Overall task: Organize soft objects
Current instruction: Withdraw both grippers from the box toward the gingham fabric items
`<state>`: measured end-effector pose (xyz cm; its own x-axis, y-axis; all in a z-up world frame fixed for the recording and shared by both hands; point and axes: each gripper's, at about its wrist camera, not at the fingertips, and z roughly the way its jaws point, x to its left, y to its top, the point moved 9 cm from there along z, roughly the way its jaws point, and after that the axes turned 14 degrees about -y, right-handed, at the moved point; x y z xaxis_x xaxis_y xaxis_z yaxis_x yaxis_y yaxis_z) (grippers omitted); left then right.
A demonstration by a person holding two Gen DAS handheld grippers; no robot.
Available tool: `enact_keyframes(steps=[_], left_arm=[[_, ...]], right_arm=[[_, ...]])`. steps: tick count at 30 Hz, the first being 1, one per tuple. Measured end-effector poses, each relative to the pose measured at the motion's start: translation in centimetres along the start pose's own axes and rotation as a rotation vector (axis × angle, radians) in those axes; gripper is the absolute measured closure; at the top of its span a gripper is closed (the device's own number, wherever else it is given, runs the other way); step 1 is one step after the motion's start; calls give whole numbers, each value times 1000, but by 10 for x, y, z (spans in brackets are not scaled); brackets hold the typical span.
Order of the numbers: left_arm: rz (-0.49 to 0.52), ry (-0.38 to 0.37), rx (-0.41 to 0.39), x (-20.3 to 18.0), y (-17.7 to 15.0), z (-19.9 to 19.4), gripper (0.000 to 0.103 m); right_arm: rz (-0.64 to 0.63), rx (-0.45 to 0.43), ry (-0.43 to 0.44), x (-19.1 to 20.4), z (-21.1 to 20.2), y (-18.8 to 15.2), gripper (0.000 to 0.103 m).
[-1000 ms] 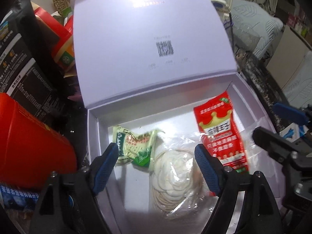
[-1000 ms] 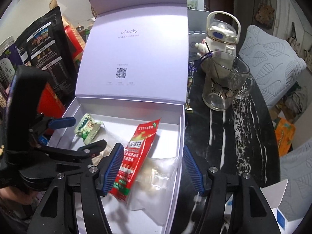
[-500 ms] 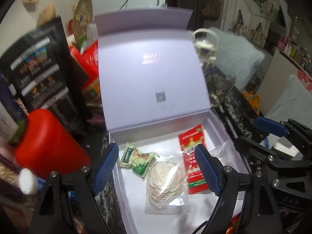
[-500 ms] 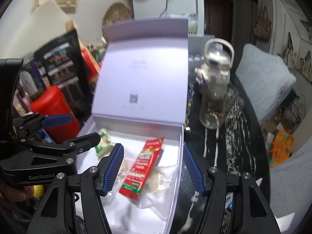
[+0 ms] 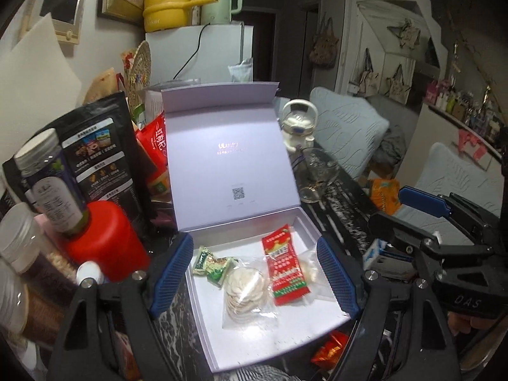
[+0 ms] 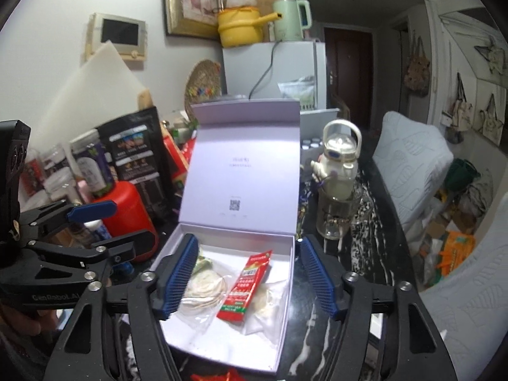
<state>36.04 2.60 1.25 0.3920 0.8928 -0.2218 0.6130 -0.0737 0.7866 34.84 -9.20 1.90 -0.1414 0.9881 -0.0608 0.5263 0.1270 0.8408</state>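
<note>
A white gift box stands open on the dark marble table, its lid upright. Inside lie a green snack packet, a clear bag of round white wafers, a red sachet and another clear bag under the sachet. My left gripper is open and empty, raised above the box. My right gripper is open and empty, also above the box. Each gripper shows at the edge of the other's view.
Left of the box stand a red canister, jars and black snack bags. Right of it are a glass mug and a white bottle. A red wrapper lies by the box's front corner.
Both grippers have pulled up and back from the box, so it looks smaller and the room shows. The items in the box have not moved.
</note>
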Motion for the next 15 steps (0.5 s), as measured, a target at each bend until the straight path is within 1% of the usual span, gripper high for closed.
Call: enact_keyframes(steps=[1,3,4,5,7,9,15], left_arm=[[1,1,-7,-3,-1,-6,23],[8,8,-21,-9,-2,-18,23],[12,10,-28,-12,-3,-24,23],[15,13,-37,-15,-4,-31,23],[18,19,-51,-18,-7,-41,23],[19,31,-59,-22,-11,-51,23],[4,43,-78,-31,-29,-83,23]], right_arm=[[-3,-11,4,1,-8,0,29],[-6,-28,5,2,-24,-1,29],[-8,-37,8,4,-32,-2,26],[-10,-45,11,6,-39,-2,22],[-16,-65,15,9,-55,-4,18],[-18,-80,15,11,-68,-8,17],[-3,-87,21,14,-97,-20,16]])
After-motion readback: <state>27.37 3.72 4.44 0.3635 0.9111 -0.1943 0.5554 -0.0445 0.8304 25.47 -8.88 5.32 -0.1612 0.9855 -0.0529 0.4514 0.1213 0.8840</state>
